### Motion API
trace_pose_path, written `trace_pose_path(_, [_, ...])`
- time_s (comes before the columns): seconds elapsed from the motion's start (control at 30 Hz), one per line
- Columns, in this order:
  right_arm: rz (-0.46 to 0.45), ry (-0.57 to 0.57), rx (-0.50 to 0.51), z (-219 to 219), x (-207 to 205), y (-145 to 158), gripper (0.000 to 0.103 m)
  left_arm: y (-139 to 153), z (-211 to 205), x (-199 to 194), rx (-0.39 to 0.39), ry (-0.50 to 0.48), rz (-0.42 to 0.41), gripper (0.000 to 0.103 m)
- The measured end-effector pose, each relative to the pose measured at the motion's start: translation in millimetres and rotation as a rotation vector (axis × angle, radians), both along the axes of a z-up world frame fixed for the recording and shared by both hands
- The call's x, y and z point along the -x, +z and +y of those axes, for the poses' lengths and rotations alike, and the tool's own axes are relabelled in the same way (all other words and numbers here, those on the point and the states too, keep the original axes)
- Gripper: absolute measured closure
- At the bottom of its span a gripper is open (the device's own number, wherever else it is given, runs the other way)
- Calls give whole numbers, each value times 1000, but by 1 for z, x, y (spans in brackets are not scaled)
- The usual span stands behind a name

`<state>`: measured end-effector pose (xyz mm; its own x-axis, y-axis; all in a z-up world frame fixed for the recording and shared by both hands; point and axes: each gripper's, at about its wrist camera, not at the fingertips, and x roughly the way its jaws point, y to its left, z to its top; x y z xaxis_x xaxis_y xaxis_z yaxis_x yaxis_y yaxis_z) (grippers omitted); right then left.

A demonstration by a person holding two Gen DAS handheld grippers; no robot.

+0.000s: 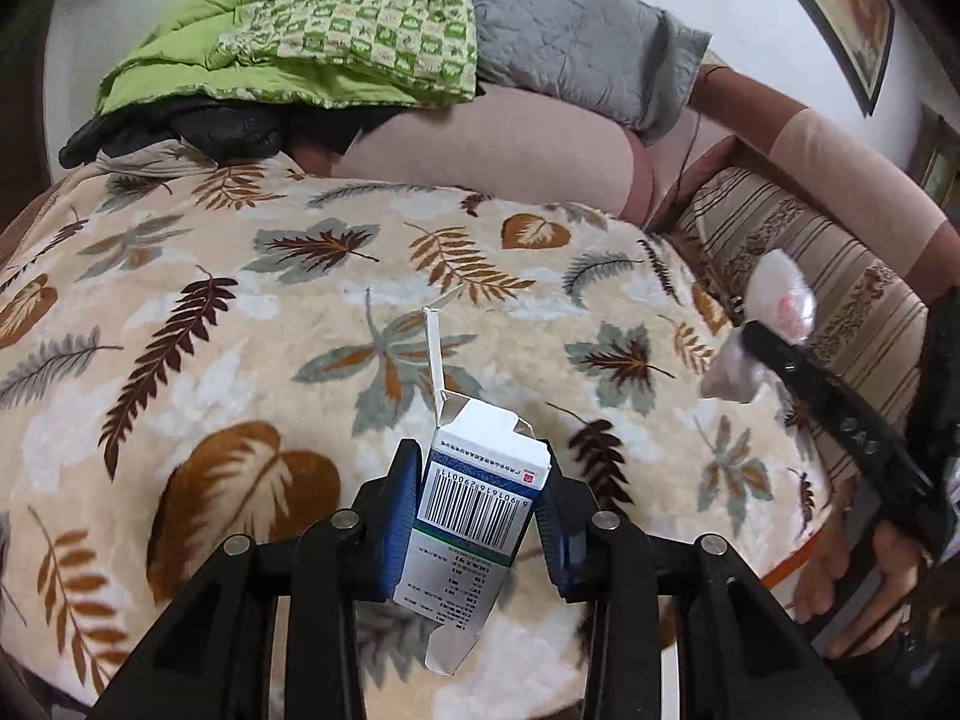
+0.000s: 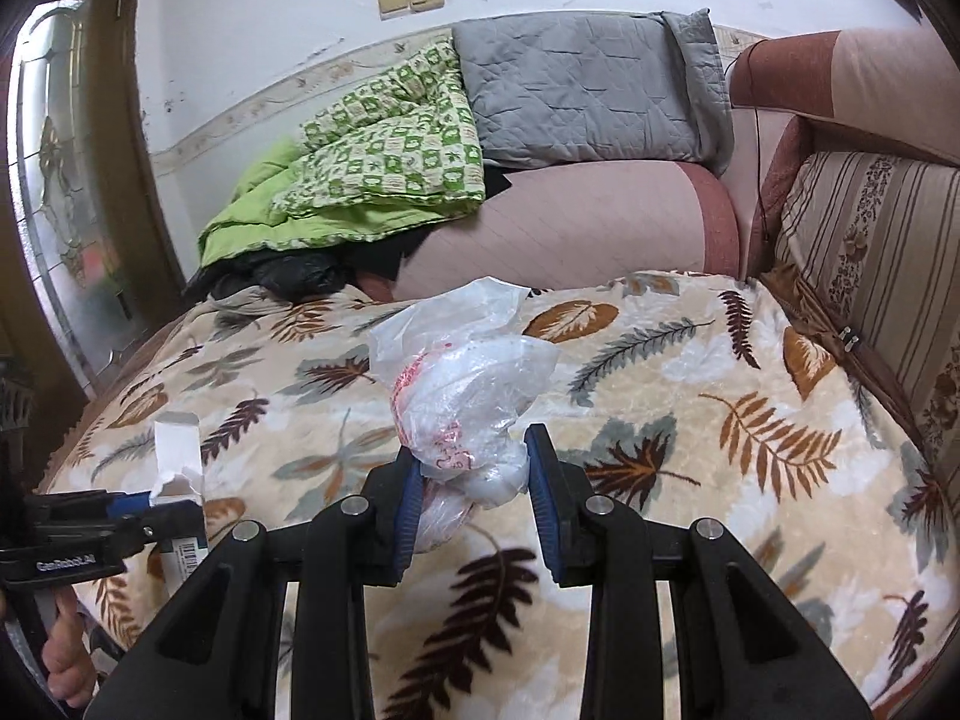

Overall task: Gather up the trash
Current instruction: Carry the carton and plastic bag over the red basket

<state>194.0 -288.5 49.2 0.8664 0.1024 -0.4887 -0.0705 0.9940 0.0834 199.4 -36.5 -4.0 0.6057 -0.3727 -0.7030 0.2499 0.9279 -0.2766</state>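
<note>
Fingers (image 1: 401,516) of the left gripper (image 1: 480,525) stand partly closed, blue pads pressing both sides of a small white carton (image 1: 474,498). Barcode face is toward the camera; the top flap is torn open and a thin strip stands up from it. Small print below the barcode is too fine to read. The carton's lower end hangs free below the pads, clear of the leaf-print blanket (image 1: 240,300).

Fingers (image 2: 543,480) of the right gripper (image 2: 474,492) are narrowly set and clamp a crumpled clear plastic bag (image 2: 462,384) with red print. The bag bulges upward beyond the pads; its contents cannot be made out, and its lower part is hidden behind the left pad.

Both grippers point forward and down over the blanket-covered sofa seat. In the left wrist view the right gripper crosses the right edge at an angle, blurred, with a hand (image 1: 852,564) on its grip, partly cut off. In the right wrist view the left gripper sits at the lower left edge, largely cropped.

Behind the blanket lie a green checked quilt (image 2: 384,156), a grey quilted pillow (image 2: 576,96) and a dark bundle, partly hidden under the quilt.
</note>
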Motion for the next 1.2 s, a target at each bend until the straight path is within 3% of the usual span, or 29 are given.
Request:
trace_pose_path(0.33, [-6, 21, -35, 1, 26, 2, 72, 24, 11, 53, 42, 11, -52, 66])
trace_pose_path(0.4, [-23, 45, -68, 3, 42, 7, 72, 32, 18, 71, 62, 15, -72, 66])
trace_pose_path(0.53, [-78, 74, -20, 23, 89, 12, 72, 38, 34, 104, 129, 10, -62, 66])
trace_pose_path(0.73, [-73, 127, -32, 40, 147, -4, 71, 24, 57, 148, 196, 41, -51, 66])
trace_pose_path(0.93, [-23, 155, -118, 41, 190, -29, 71, -2, 82, 181, 286, 77, -21, 66])
trace_pose_path(1.2, [13, 211, -159, 49, 229, -48, 71, -12, 65, 212, 206, 22, -28, 66])
